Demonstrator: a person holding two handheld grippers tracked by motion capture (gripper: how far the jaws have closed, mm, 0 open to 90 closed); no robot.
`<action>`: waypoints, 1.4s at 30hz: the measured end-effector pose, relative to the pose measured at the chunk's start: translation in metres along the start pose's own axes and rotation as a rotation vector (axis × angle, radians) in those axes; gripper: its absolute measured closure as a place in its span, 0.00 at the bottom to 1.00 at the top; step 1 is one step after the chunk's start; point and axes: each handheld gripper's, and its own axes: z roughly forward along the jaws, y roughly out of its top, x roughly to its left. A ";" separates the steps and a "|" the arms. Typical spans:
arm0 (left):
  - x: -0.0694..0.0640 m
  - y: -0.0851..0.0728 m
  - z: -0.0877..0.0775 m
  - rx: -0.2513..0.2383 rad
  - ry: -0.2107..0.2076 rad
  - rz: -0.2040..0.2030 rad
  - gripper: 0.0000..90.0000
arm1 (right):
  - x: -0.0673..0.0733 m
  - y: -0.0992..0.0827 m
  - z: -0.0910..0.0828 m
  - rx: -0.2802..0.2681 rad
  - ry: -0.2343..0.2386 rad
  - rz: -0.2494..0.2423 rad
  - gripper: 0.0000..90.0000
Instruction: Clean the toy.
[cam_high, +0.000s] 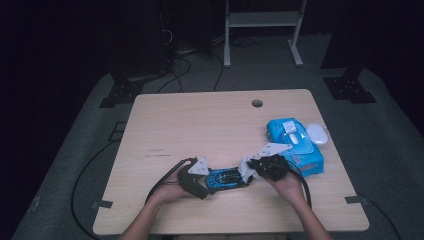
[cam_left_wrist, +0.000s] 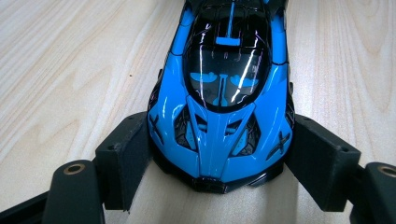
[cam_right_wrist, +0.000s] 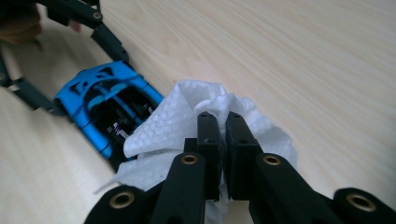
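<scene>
The left gripper (cam_high: 200, 181) and the right gripper (cam_high: 264, 165) are both black, and each carries a pale grey three-cornered plate on top and trails a black cable back past the person's bare forearms, with no sleeves in sight. In the left gripper view the fingers (cam_left_wrist: 122, 156) are thick, matte black blocks set on black arms, each arm with a round brass-coloured bushing near its end. In the right gripper view the fingers (cam_right_wrist: 208, 149) are narrow, flat black bars with small screw holes, hinged on black links with the same brass-coloured bushings.
</scene>
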 end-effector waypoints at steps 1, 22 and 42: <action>0.000 0.000 0.000 -0.002 0.000 -0.001 0.28 | -0.001 -0.004 -0.003 -0.008 0.018 0.017 0.95; 0.001 0.000 0.000 -0.003 -0.007 -0.001 0.28 | 0.002 -0.006 0.014 0.013 0.014 0.005 0.95; 0.001 0.000 0.000 0.005 -0.009 -0.002 0.28 | 0.044 -0.001 0.018 0.027 0.078 -0.111 0.95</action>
